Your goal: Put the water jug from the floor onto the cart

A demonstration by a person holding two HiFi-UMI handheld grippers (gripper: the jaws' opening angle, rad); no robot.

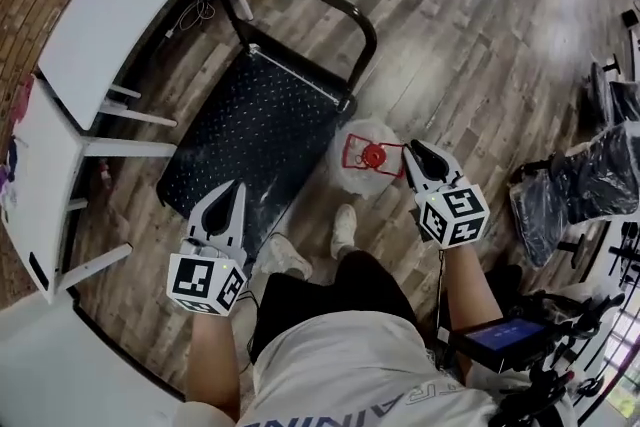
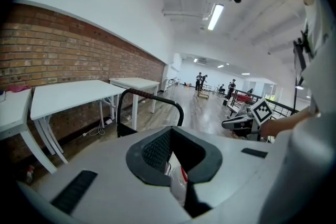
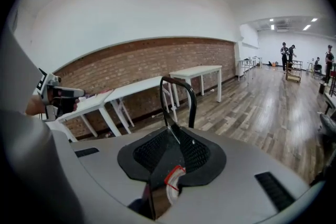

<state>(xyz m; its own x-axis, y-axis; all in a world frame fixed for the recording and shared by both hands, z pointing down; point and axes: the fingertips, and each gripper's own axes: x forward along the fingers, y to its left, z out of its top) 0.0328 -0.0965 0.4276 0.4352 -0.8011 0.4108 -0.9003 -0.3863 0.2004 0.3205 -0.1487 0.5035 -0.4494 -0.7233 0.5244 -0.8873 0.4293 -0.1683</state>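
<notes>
The water jug (image 1: 362, 177), clear with a red cap and a red carry handle, stands on the wooden floor just right of the cart's near corner. The cart (image 1: 255, 120) is a black studded platform with a dark push handle (image 1: 345, 10) at its far end. My right gripper (image 1: 412, 148) is at the jug's right side, its tips beside the red handle, jaws together with nothing held. My left gripper (image 1: 232, 187) hovers over the cart's near edge, jaws together and empty. A slice of the jug (image 3: 172, 186) shows through the slit of the right gripper's jaws.
White tables (image 1: 120, 5) stand along the brick wall left of the cart. The person's shoes (image 1: 344, 229) are just in front of the jug. Black office chairs (image 1: 585, 180) and gear crowd the right side. Several people stand far down the hall (image 3: 287, 54).
</notes>
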